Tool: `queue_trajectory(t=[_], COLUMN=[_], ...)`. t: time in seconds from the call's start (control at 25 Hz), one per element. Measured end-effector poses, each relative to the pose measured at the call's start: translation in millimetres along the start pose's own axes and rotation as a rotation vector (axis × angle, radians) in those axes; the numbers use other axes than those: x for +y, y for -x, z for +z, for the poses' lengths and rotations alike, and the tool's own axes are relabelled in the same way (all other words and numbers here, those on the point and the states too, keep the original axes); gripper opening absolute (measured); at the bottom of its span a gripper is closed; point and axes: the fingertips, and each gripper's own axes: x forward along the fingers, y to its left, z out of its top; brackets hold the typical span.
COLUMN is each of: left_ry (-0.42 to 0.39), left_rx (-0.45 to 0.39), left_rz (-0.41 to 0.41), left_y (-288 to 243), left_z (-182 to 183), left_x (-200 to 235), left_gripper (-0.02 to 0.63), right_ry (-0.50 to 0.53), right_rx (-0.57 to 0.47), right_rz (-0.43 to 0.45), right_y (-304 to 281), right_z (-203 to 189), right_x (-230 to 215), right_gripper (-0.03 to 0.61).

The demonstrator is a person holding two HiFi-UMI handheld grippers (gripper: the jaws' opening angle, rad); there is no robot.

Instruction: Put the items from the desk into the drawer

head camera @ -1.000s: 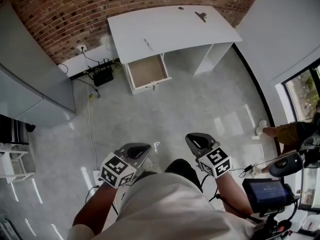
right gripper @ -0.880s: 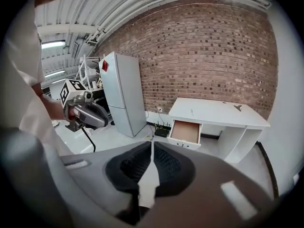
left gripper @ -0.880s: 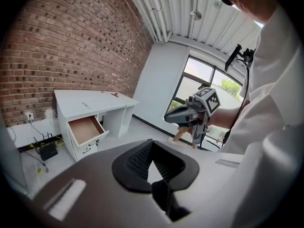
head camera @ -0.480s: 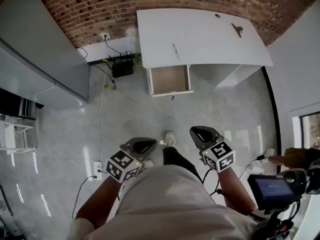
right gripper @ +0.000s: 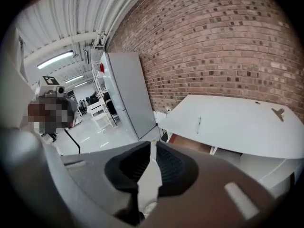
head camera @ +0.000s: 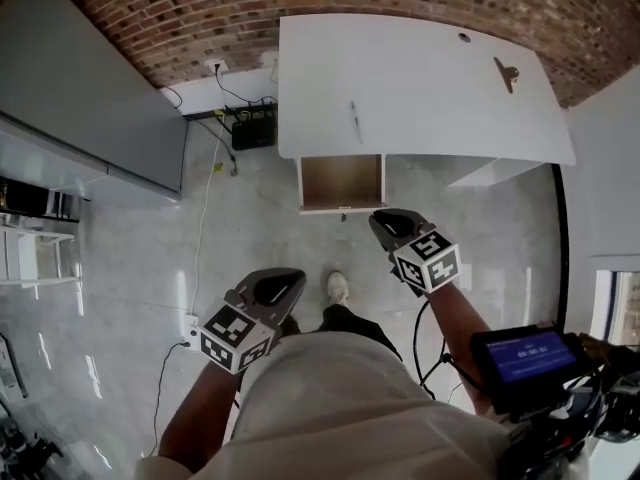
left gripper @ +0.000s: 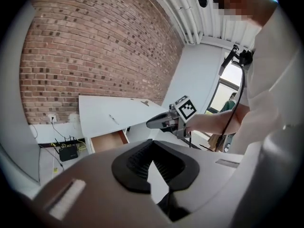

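Head view: one white desk (head camera: 420,78) against the brick wall, bearing three items, all well apart:
- one pen (head camera: 353,120)
- one dark clip (head camera: 507,73)
- one small dark round object (head camera: 463,37) near the back edge

One drawer (head camera: 342,181) stands open under the desk's front edge, brown inside.

Two grippers, each with one cube of black-and-white square markers. The left gripper (head camera: 277,286) is over the floor. The right gripper (head camera: 393,224) is just short of the drawer front. Each pair of jaws is closed tip to tip and holds nothing.

One black box with cables (head camera: 253,126) sits on the floor beside the desk. One blue-lit screen (head camera: 527,348) has writing too small to read.
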Motion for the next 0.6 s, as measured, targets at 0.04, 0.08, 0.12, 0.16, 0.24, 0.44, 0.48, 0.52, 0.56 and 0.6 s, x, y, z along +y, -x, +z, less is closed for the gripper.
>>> queue_trajectory(t=[0.04, 0.08, 0.12, 0.16, 0.24, 0.44, 0.48, 0.52, 0.56, 0.6], left_ry=[0.004, 0.01, 0.018, 0.026, 0.04, 0.057, 0.064, 0.074, 0.083, 0.087], left_rx=[-0.001, 0.0, 0.003, 0.006, 0.011, 0.034, 0.037, 0.037, 0.034, 0.03], left_rz=[0.014, 0.025, 0.034, 0.04, 0.046, 0.069, 0.079, 0.086, 0.09, 0.092], left_y=[-7, -13, -16, -18, -19, -14, -14, -14, -13, -13], left_z=[4, 6, 7, 7, 9, 17, 17, 18, 19, 19], left_x=[5, 10, 14, 17, 24, 44, 49, 53, 56, 58], left_gripper=[0.008, 0.008, 0.008, 0.008, 0.008, 0.008, 0.008, 0.008, 0.008, 0.008], right_ry=[-0.003, -0.004, -0.003, -0.001, 0.005, -0.084, -0.094, -0.1, -0.103, -0.103], right_rx=[0.007, 0.015, 0.024, 0.035, 0.059, 0.105, 0.115, 0.127, 0.141, 0.155], right_rz=[0.0, -0.004, -0.012, -0.024, -0.051, -0.081, -0.091, -0.103, -0.116, -0.128], right_y=[-13, -27, -41, -54, -78, -137, -148, -159, -170, -180], right_z=[3, 6, 9, 12, 20, 31, 32, 34, 35, 36], right_x=[-18, -35, -51, -64, -91, -151, -162, -172, -182, -190], right_gripper=[0.029, 0.031, 0.032, 0.035, 0.038, 0.058, 0.058, 0.058, 0.06, 0.06])
